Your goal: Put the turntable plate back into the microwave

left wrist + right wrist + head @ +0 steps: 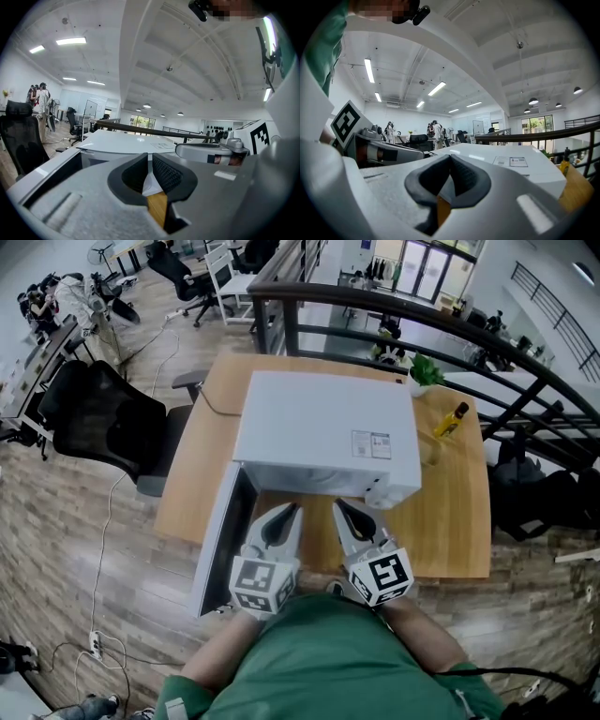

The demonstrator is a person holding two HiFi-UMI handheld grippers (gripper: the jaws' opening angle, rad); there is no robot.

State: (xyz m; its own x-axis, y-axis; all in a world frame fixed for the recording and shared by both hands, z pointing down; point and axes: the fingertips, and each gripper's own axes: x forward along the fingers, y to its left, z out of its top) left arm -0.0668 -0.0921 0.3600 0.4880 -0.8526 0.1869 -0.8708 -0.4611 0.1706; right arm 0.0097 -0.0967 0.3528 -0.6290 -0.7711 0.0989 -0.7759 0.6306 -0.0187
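Left tongs [290, 509], right tongs [340, 506]: closed, empty.

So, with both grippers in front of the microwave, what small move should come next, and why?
Probably open the right gripper: both it and the left gripper are shut and empty, the microwave has its door open, and no plate is in view yet.

The rectangular light wooden table [450, 521] carries a white boxy microwave [323, 432] at centre, a yellow black-capped bottle [451, 420] at two o'clock and a small green potted plant [425, 371] at one o'clock.
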